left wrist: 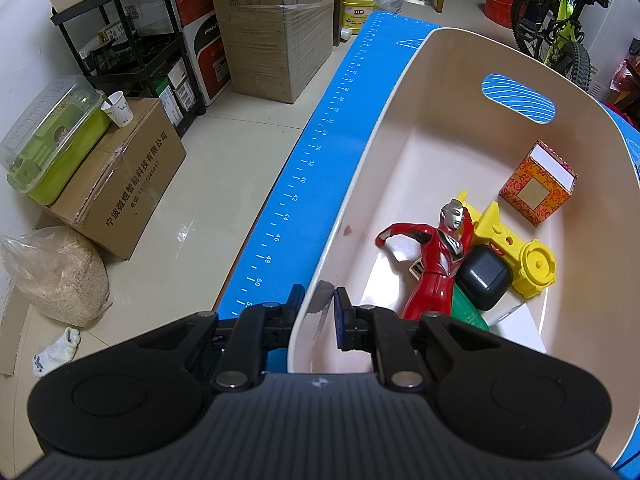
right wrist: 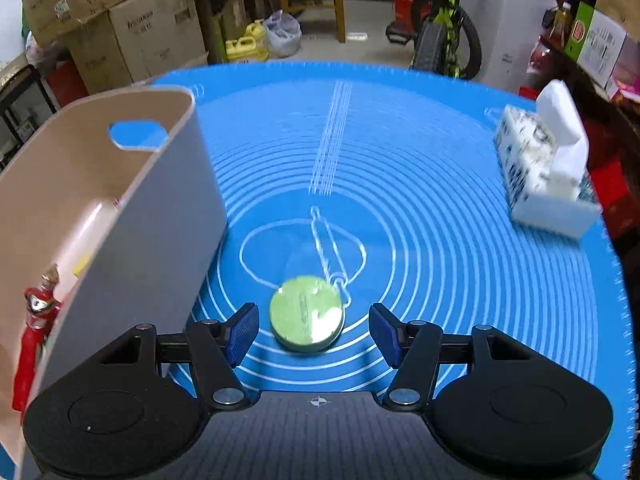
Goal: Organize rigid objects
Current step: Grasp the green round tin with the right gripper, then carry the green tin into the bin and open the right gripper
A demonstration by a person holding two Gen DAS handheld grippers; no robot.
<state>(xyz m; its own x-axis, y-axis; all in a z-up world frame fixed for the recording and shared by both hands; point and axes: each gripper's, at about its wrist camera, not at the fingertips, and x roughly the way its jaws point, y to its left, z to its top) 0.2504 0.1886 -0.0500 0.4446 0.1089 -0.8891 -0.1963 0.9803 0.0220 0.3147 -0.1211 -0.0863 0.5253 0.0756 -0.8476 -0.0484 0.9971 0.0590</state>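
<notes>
One bin (left wrist: 400, 92) is seen, five items counted inside; one round green tin (right wrist: 307, 313) and one tissue box (right wrist: 544, 168) are counted outside.

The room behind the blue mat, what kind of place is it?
Probably a home storage room or garage, used as a work spot: stacked cardboard boxes along the wall, a green bicycle parked at the back, and yellow detergent jugs on the tiled floor.

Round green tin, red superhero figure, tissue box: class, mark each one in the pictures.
Round green tin (right wrist: 307, 314): right wrist view, middle of its shiny lid.
Red superhero figure (left wrist: 440, 258): left wrist view, on its chest.
Tissue box (right wrist: 532, 164): right wrist view, on its patterned side.
</notes>
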